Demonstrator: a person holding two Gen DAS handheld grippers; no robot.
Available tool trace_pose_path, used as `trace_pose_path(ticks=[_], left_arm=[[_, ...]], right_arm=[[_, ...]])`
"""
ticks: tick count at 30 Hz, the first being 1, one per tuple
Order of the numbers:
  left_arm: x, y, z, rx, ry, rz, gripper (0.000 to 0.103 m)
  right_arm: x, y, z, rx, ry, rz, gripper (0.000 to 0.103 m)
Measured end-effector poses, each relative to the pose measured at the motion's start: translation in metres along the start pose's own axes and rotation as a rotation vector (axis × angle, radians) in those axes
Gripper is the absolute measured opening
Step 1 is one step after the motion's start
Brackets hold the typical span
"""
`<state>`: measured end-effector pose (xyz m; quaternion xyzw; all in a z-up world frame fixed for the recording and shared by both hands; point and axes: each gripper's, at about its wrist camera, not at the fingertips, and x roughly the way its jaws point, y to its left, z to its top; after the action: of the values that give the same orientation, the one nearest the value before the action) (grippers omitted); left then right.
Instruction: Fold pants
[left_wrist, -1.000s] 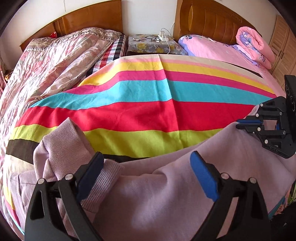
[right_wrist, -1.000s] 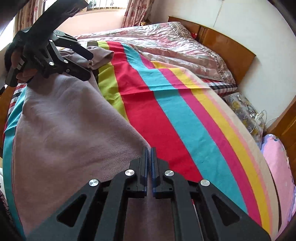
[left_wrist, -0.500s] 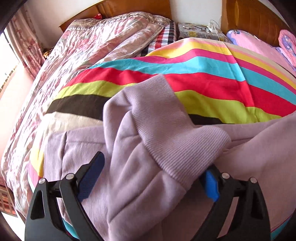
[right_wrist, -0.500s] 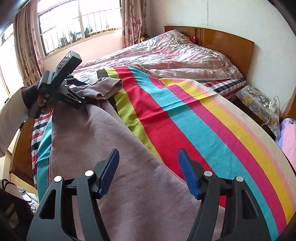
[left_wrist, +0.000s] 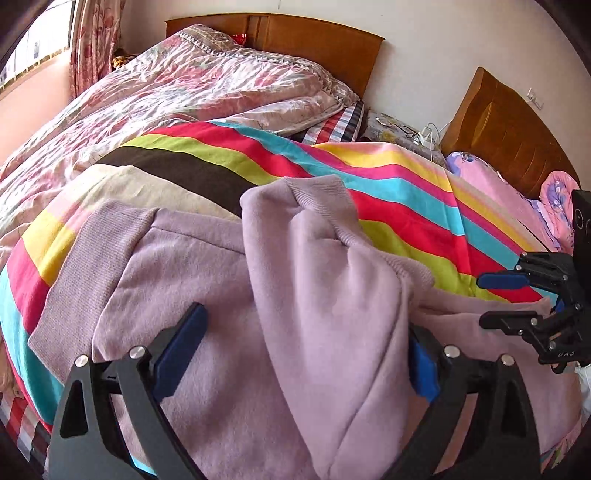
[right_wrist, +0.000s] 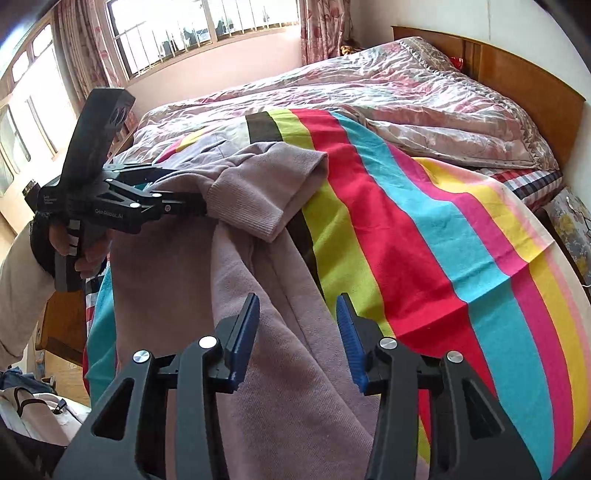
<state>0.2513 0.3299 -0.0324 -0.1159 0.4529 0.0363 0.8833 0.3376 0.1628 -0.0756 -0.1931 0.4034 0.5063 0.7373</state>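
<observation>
1. Pants (left_wrist: 229, 306), lilac fleece, lie along the near edge of the bed on the striped blanket (left_wrist: 406, 192).
2. Left gripper (left_wrist: 306, 354): jaws spread wide. A bunched leg of the garment sits between them; the right-hand pad is partly hidden by the cloth, so contact there cannot be confirmed. No pinch is visible.
3. Right gripper (right_wrist: 297, 332): jaws spread, hanging over the long stretch of fabric and gripping nothing.
4. Ribbed cuff (left_wrist: 321, 199) of the bunched leg is turned over onto the other leg, crumpled and not aligned. The second cuff (left_wrist: 96, 254) lies flat on the blanket, to the left.
5. Progress, as judged: an early stage. One leg appears roughly brought across the other; edges are not matched, creases remain, and no lengthwise fold is in place.
6. Remaining, as judged: square the legs, smooth the fabric, fold end to end.
7. Farther back: a pink floral quilt (left_wrist: 177, 96) and a wooden headboard (left_wrist: 295, 48).
</observation>
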Motion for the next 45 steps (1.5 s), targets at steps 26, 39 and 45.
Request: trace_pose_path(ticks=[26,39,45], left_arm=[[-0.078,0.078,-0.063,-0.405,-0.352,-0.013,0.078],[-0.077,0.017,-0.131,-0.304,-0.196,-0.146,0.078],[-0.067,0.017,-0.127,-0.289,-0.182,-0.102,0.056]], right_arm=[[-0.047,0.036,-0.033,0.015,-0.092,-0.313,0.051],[-0.109,0.134,-0.204,0.05,0.0,-0.1,0.033],[-0.098,0.138,-0.202,0.023,0.001,-0.11,0.025]])
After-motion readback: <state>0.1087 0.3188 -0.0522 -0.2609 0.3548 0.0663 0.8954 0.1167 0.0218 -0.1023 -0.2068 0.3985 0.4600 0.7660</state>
